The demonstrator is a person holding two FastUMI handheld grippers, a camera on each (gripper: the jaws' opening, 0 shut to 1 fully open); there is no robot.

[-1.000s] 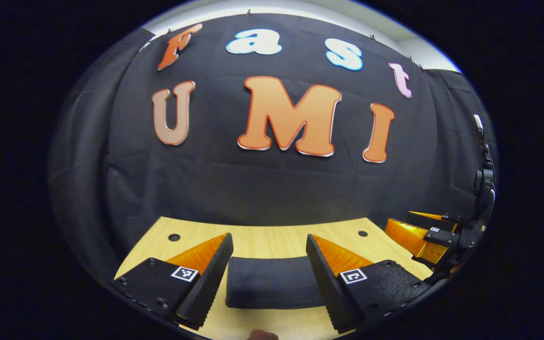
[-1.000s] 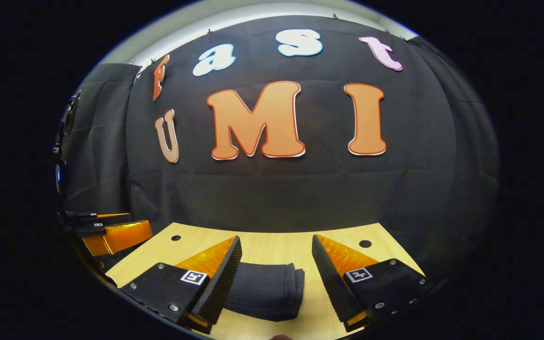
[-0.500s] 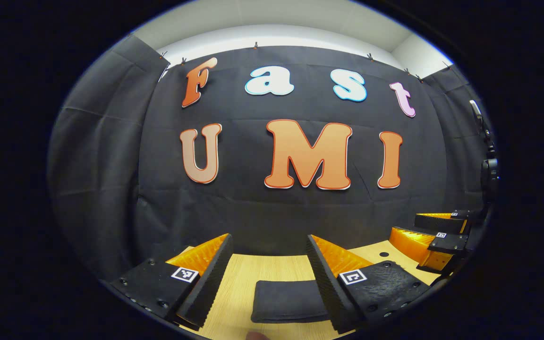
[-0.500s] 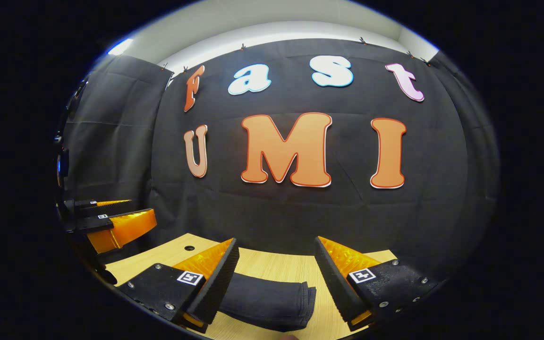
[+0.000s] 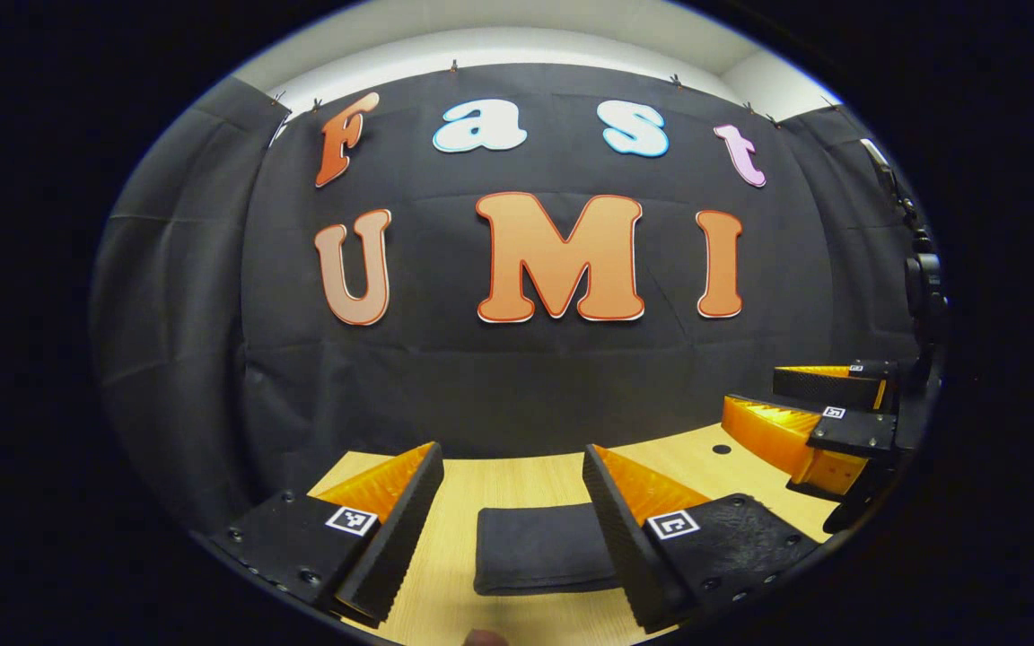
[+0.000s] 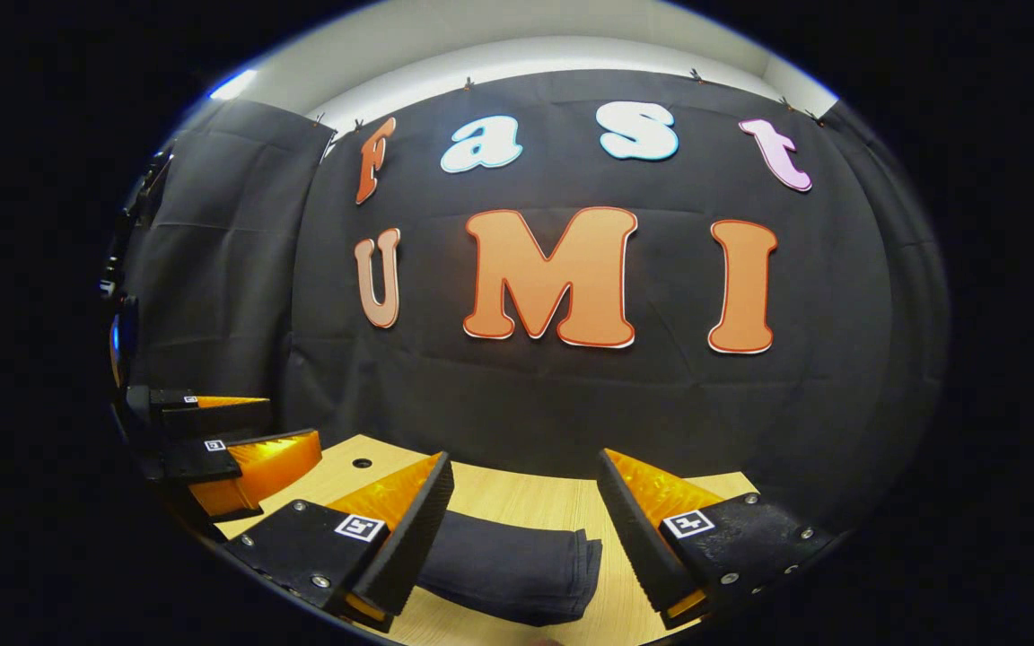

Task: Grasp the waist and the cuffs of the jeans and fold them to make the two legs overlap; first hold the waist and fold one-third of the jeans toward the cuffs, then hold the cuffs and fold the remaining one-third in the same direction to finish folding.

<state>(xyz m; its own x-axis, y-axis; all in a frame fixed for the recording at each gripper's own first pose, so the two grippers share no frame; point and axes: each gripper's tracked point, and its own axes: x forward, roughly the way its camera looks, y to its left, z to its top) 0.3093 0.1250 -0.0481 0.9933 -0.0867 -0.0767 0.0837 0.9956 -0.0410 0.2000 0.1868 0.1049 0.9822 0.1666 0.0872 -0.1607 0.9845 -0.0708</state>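
the wooden surface (image 5: pixel 517 480) runs back to the black cloth wall (image 5: pixel 517 386), its far edge meeting the cloth not far behind the jeans, with a bare strip of wood between. a small round hole (image 5: pixel 722 449) sits near the far right corner in the left gripper view, and another hole (image 6: pixel 362 463) near the far left in the right gripper view.

the jeans (image 5: pixel 542 560) lie folded into a compact dark bundle flat on the surface. in the left gripper view the left gripper (image 5: pixel 512 467) has its fingers wide apart, holding nothing, with the bundle low between them, its right end hidden behind the right finger. in the right gripper view the right gripper (image 6: pixel 524 474) is likewise spread and empty; the jeans (image 6: pixel 517 567) lie between its fingers toward the left one, the stacked fold edges facing right.

each gripper appears at the side of the other's view, raised above the surface, apart from the jeans.
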